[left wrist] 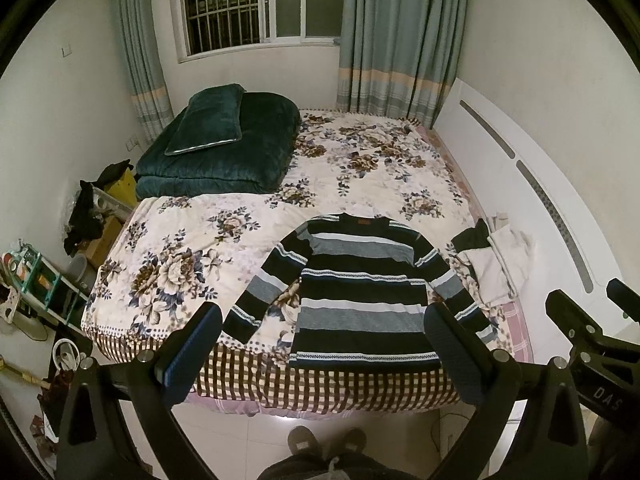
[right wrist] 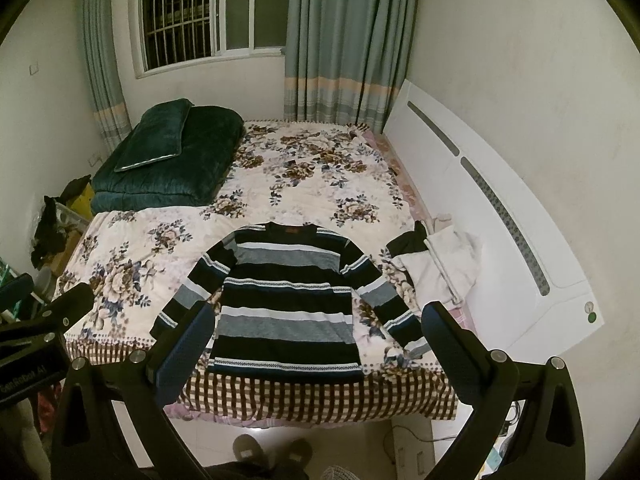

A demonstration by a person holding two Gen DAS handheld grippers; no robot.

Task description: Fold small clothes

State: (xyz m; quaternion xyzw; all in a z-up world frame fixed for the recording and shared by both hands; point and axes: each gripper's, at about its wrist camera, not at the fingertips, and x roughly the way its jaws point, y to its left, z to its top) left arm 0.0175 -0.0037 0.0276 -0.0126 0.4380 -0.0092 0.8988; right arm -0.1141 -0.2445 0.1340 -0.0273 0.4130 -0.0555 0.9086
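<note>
A: Bed (left wrist: 360, 168) with floral sheet; striped sweater (left wrist: 360, 292) lies flat at the near edge, sleeves spread, neck away, brown tag at collar.
B: Colours?
A: Black, grey, white bands. White clothes pile (left wrist: 496, 264) just right of it.
B: Tongs?
A: Left tongs (left wrist: 320, 352) and right tongs (right wrist: 316, 348) both spread wide, holding nothing, above the bed edge. "DAS" reads on the right one's body.

Sweater (left wrist: 362, 292) striped black, grey, white — bedspread (left wrist: 192, 248) cream with brown-blue flowers — quilt (left wrist: 224, 152) dark green.

Both wrist views overlook bed (left wrist: 320, 184), sweater (right wrist: 288, 300)
</note>
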